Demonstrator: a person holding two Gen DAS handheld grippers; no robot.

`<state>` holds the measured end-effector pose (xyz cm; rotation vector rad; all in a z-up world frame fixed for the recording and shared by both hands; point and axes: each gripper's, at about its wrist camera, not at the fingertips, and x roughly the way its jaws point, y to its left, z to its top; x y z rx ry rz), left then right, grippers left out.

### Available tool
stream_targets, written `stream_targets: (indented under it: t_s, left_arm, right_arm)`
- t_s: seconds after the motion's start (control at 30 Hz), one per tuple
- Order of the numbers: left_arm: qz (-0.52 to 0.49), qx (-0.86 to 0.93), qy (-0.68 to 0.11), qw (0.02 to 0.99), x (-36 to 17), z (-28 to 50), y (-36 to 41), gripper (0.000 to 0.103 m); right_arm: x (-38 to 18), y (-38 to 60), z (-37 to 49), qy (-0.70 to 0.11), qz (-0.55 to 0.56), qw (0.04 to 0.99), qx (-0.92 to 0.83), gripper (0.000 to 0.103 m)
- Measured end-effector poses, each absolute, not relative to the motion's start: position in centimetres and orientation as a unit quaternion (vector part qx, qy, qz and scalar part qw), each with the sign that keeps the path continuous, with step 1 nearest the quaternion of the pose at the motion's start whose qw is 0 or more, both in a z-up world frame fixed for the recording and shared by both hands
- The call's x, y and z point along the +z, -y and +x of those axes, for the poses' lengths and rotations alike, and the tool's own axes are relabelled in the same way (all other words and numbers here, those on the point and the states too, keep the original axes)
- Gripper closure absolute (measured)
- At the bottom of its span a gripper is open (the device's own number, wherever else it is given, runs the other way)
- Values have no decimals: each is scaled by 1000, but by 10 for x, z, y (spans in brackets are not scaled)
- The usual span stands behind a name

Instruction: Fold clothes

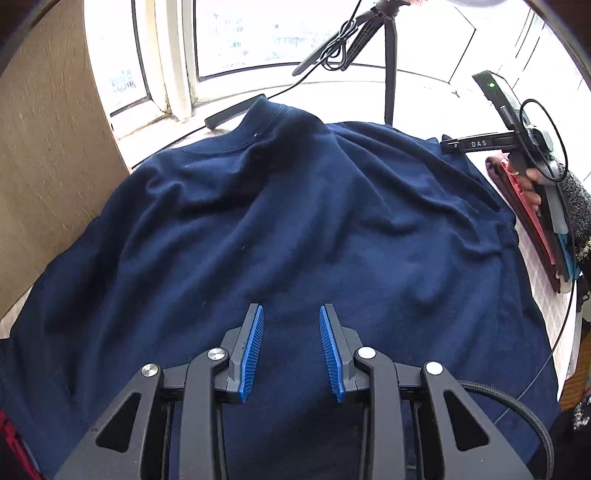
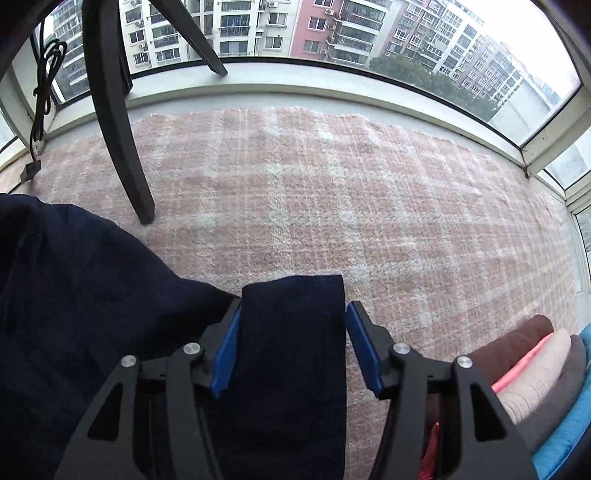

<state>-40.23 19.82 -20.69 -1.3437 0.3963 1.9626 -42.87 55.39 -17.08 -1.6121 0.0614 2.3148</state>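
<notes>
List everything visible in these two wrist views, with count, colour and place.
shirt: one, navy, spread over the rug
sleeve: one, navy, between the right gripper's fingers
rug: one, pink and white checked, under the window
folded clothes: one stack, brown, pink, grey, blue, right of the shirt
tripod: one, black, by the window
left gripper: black, blue pads, open over the shirt
right gripper: black, blue pads, open around the sleeve

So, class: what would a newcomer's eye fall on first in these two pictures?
A big navy shirt spreads rumpled across the whole left view, under the left gripper. In the right view a strip of it lies between the right gripper's jaws, over a pink checked rug, with apartment blocks beyond the window.
</notes>
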Motion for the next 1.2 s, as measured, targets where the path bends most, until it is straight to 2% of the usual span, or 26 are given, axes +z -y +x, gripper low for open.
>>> stream_targets:
  t_s: [0.03,0.1,0.13,0.27,0.33,0.37,0.4,0.47,0.63,0.73,0.83,1.0,1.2]
  left_arm:
    - [-523,759,-154,356,-209,-403,-198,73]
    - [-527,756,-158,355,-212,-404,-200,73]
    - [-527,756,-160,356,-213,-403,-200,73]
    - [-526,752,-159,363,-212,-403,-204,73]
    - [-527,753,-162,360,-213,-403,-205,73]
    - [-526,752,-162,362,-212,-403,-205,73]
    - [-525,754,-160,362,-209,-403,-204,73]
    - [-519,759,-150,364,-201,-401,-199,73]
    - [-506,778,-127,350,-168,-382,-165,73]
    - [-503,793,-114,325,-148,-357,-124,73]
    - [-511,806,-101,282,-135,-326,-76,73]
    - [-542,815,-85,188,-125,-250,2,73]
    - [-589,805,-21,66,-126,-134,103,73]
  right_arm:
    - [-171,-552,-427,-22,-558,154,815,49]
    - [-169,-544,-418,-34,-550,113,827,98]
    - [-167,-541,-415,-26,-542,119,831,100]
    - [-147,-551,-397,-8,-456,223,862,99]
    - [-148,-553,-401,9,-462,247,852,85]
    - [-151,-550,-404,30,-475,258,841,64]
    - [-153,-547,-408,53,-487,268,829,53]
    - [-142,-541,-406,35,-476,236,846,53]
    - [-100,-529,-374,-97,-462,99,876,53]
    - [-73,-506,-338,-107,-455,34,883,53]
    - [-60,-484,-295,-74,-458,7,886,53]
    - [-83,-498,-218,-94,-488,1,868,53]
    - [-136,-516,-136,-133,-533,-4,836,54]
